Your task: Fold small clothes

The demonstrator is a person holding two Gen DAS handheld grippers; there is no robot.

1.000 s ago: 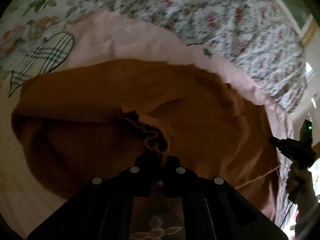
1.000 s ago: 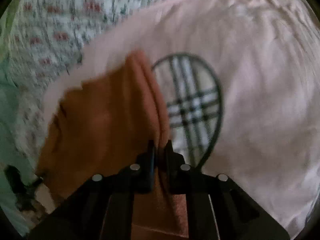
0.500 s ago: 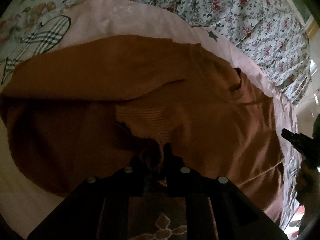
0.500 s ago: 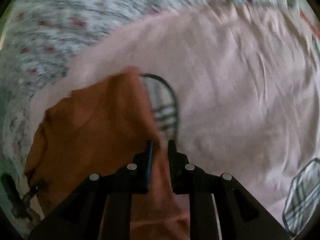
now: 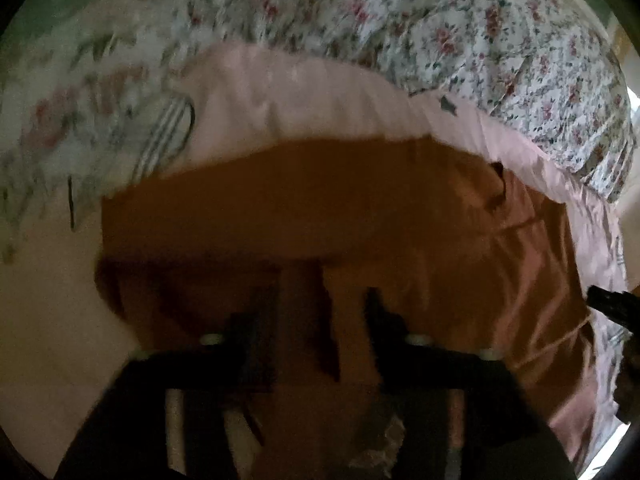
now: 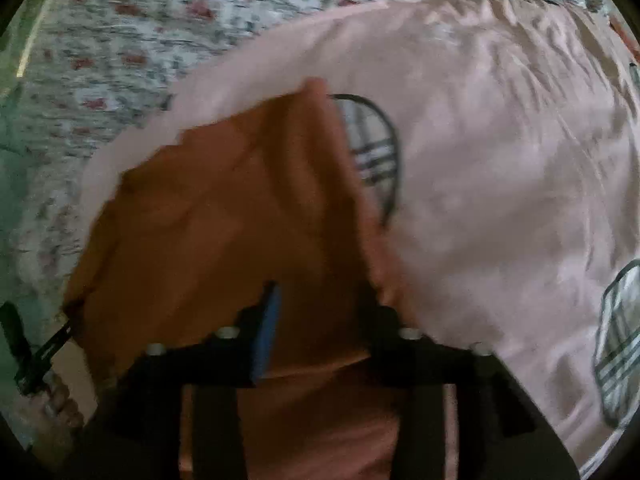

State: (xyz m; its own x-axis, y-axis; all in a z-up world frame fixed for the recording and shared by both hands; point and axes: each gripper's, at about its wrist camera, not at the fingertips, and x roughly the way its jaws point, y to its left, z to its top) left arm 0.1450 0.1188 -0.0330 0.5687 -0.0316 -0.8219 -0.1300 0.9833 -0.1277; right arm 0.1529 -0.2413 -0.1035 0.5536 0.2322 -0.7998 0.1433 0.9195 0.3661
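An orange-brown garment lies folded on a pink sheet. In the left wrist view my left gripper hangs just over its near part, jaws opening, with cloth below the gap and neither pad pressing it. In the right wrist view the same garment spreads to the left. My right gripper is over its near right edge, jaws also opening, the blue pad clear of the cloth. Each view catches the other gripper at its edge: the right one and the left one, held in a hand.
A floral quilt covers the bed beyond the pink sheet. The sheet carries plaid patches, one partly under the garment's far edge and another at the right.
Both grippers were shut on the garment's bunched edge; now their jaws stand apart and the cloth lies flat beneath them. The garment covers more of the plaid patch.
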